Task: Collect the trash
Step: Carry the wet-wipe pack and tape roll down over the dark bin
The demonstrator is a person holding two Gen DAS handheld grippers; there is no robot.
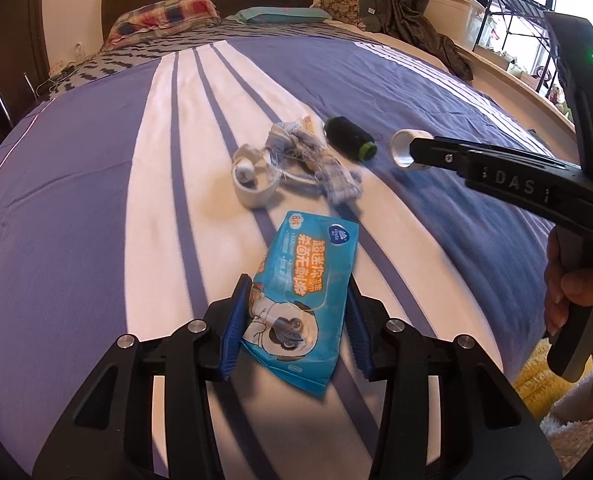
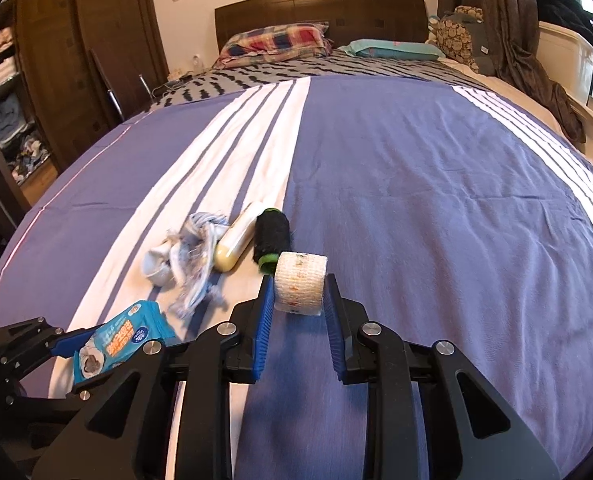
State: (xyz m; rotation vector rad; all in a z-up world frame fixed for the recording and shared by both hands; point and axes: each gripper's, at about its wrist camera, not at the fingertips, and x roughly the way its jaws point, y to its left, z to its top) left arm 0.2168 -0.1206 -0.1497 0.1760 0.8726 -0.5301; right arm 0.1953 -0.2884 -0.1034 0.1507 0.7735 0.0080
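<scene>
Trash's scattered on the bed (image 2: 416, 168): left tool (image 1: 296, 312) pinches a blue wipes pack (image 1: 300, 300), right tool (image 2: 298, 300) pinches a white tape roll (image 2: 300, 282) beside the black spool (image 2: 271, 238).

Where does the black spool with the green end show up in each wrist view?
Left wrist: black spool, centre-right, beside the rag bundle.
Right wrist: spool, just left of centre, beyond the bandage roll the right tool holds.
Shared landmark: blue wipes packet.
</scene>
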